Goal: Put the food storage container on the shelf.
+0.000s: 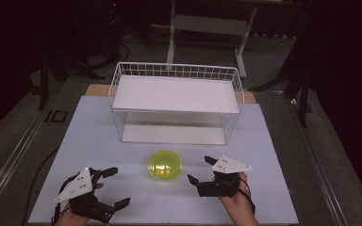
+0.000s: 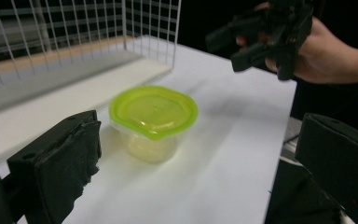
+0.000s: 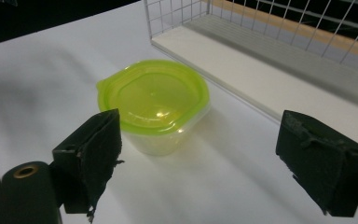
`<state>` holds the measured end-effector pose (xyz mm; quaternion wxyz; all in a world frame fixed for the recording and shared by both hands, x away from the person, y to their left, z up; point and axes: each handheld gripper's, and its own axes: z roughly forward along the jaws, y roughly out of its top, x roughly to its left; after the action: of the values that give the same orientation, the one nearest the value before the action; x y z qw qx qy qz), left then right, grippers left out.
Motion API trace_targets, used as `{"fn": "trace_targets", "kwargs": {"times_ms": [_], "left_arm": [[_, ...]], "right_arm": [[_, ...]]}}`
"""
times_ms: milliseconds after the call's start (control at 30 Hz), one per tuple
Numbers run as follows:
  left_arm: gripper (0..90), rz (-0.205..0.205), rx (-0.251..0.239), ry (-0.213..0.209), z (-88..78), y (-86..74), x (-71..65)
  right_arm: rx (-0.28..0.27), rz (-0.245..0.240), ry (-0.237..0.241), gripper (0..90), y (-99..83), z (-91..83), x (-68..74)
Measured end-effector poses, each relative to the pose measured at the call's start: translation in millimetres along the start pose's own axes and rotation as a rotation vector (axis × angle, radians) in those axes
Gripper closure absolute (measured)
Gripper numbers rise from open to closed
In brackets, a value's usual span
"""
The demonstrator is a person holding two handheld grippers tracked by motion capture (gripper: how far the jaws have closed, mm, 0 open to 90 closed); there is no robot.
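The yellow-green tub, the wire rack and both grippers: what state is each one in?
Lidded plastic tub: upright, lid on, standing free on the table.
Wire rack: upright, both shelves bare.
Left gripper: fingers wide open, holding nothing.
Right gripper: fingers wide open, holding nothing.

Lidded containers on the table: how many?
1. A small clear plastic container with a yellow-green lid stands on the white table, in front of the white wire shelf rack, between the two grippers. No others seen.
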<state>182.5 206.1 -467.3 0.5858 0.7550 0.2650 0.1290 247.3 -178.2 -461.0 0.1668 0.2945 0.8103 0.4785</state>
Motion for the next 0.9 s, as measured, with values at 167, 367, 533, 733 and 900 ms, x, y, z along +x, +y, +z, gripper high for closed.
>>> {"fn": "trace_targets", "kwargs": {"times_ms": [167, 367, 533, 733, 900], "left_arm": [[1.0, -0.013, -0.012, -0.028, 4.0, 12.1, 3.2], [1.1, -0.003, -0.020, -0.028, 10.2, 24.5, 7.4], [1.1, 0.024, 0.021, -0.022, 21.3, 36.6, 11.6], [1.1, -0.006, 0.022, -0.014, 37.1, 46.0, 18.9], [1.1, -0.040, 0.053, -0.015, 50.9, 48.2, 29.8]], "right_arm": [[-0.019, -0.055, -0.002, 18.1, 9.0, -0.9, -1.8], [0.011, -0.053, 0.035, 21.5, 16.8, 4.8, -3.8], [-0.030, -0.039, 0.046, 21.6, 22.6, 10.2, -5.2], [-0.050, -0.015, 0.079, 16.4, 29.3, 19.9, -6.7], [-0.056, -0.007, 0.079, 13.8, 33.6, 28.1, -11.5]]}}
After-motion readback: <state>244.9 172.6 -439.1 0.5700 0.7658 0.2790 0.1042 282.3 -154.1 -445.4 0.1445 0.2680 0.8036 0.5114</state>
